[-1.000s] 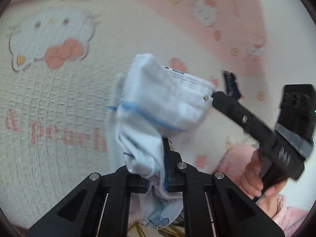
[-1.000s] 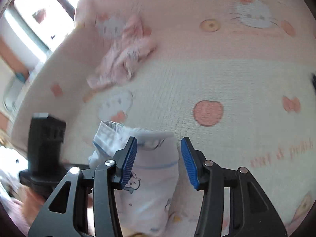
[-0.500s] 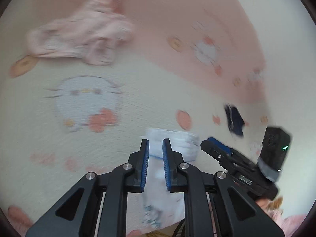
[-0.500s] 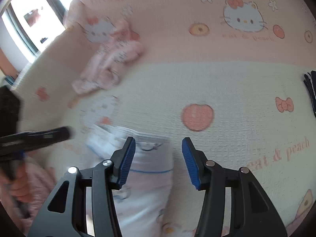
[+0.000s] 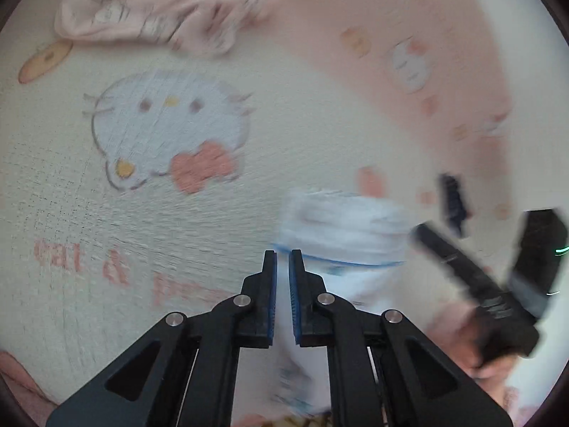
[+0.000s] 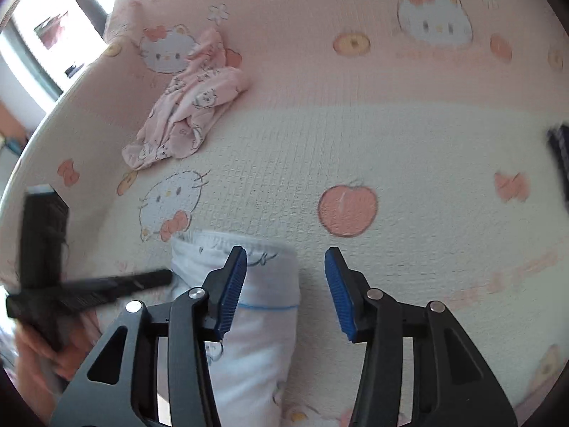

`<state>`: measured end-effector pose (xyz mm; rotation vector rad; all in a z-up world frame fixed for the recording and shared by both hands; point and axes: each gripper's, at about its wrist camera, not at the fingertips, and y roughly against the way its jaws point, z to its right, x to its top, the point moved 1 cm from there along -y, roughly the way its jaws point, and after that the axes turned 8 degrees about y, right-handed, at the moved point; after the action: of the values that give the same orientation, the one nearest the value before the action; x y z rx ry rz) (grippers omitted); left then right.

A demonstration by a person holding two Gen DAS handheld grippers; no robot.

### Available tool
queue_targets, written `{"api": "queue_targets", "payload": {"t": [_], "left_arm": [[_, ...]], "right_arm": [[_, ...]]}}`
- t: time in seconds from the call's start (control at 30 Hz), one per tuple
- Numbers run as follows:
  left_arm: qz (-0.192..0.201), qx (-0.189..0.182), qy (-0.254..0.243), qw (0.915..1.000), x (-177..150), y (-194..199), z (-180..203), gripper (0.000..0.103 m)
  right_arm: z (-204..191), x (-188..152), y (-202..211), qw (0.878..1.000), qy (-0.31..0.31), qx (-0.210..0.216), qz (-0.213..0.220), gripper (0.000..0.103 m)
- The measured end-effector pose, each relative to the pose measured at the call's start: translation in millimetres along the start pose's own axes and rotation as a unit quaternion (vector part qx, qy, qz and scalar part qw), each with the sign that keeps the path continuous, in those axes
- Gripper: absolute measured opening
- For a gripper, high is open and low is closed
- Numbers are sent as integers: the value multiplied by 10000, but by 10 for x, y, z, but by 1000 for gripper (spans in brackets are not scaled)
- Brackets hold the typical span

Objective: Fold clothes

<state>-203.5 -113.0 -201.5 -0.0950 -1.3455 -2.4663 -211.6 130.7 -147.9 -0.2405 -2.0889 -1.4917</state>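
A white garment with a blue stripe and small cartoon prints [image 6: 256, 316] lies folded lengthwise on the Hello Kitty bedspread [image 6: 355, 149]; it also shows in the left wrist view [image 5: 341, 235], blurred. My left gripper [image 5: 282, 259] has its jaws nearly closed with a narrow gap, just above the garment's left edge, gripping nothing; in the right wrist view it [image 6: 167, 279] touches the garment's left side. My right gripper [image 6: 284, 267] is open and empty, its left pad over the garment's top right part. It also shows in the left wrist view [image 5: 419, 231].
A crumpled pink garment [image 6: 188, 106] lies at the far left of the bed, also in the left wrist view [image 5: 160, 17]. A dark blue item [image 6: 560, 153] lies at the right edge [image 5: 451, 203]. A window [image 6: 39, 32] is at the far left.
My left gripper let go of the white garment, which dropped from a raised hold to lie flat on the bed. My left gripper pulled back, then came close to it again. My right gripper stayed open.
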Motion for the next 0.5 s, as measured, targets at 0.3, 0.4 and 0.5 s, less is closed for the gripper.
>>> {"api": "queue_targets", "payload": {"t": [0.3, 0.4, 0.5], "left_arm": [[-720, 1122, -897, 9870, -363, -302, 114, 10], [-587, 761, -971, 9906, -458, -66, 109, 10], [-796, 365, -1120, 9898, -670, -102, 182, 21]], "right_arm": [[-176, -536, -202, 9910, 509, -567, -1097, 51], [-111, -462, 28, 9927, 381, -707, -904, 51], [-300, -583, 140, 9944, 489, -279, -896, 51]]}}
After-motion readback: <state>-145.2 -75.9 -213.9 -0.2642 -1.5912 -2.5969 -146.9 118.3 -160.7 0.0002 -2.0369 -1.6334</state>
